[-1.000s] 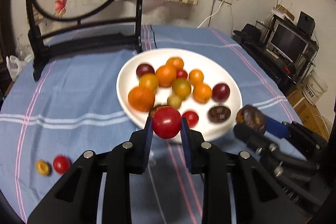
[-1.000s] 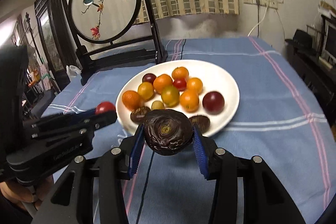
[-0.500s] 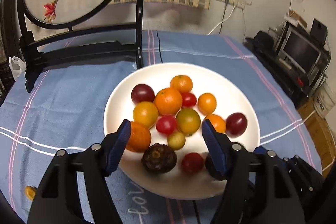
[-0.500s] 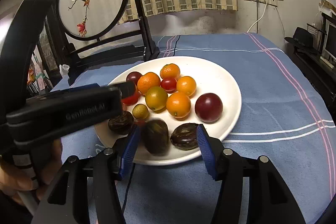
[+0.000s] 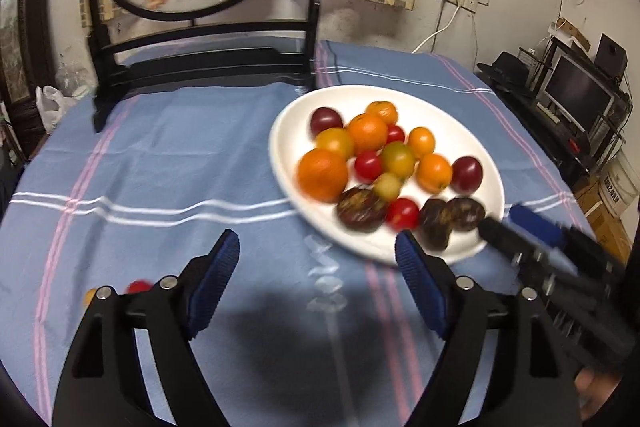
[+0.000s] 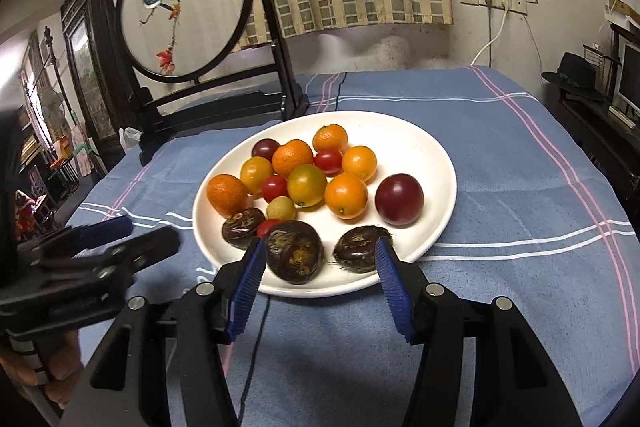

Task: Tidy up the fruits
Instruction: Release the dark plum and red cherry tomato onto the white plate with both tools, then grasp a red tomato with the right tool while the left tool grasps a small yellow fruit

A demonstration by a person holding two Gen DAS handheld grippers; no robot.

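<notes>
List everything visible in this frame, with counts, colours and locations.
round white plate: 1, white, centre of the cloth
orange citrus fruits: 5, orange, on the plate
yellow to greenish round fruits: 3, on the plate
red cherry tomatoes: 3, red, on the plate
dark red plums: 2, on the plate
dark brown wrinkled fruits: 3, plate's near edge
small red fruit: 1, on the cloth, off the plate
small yellow fruit: 1, beside it
blue striped tablecloth: 1, covers the table
round embroidered screen in black frame: 1, far side of the table
left gripper: 1, black with blue pads, open, empty
right gripper: 1, same colours, open, empty
</notes>
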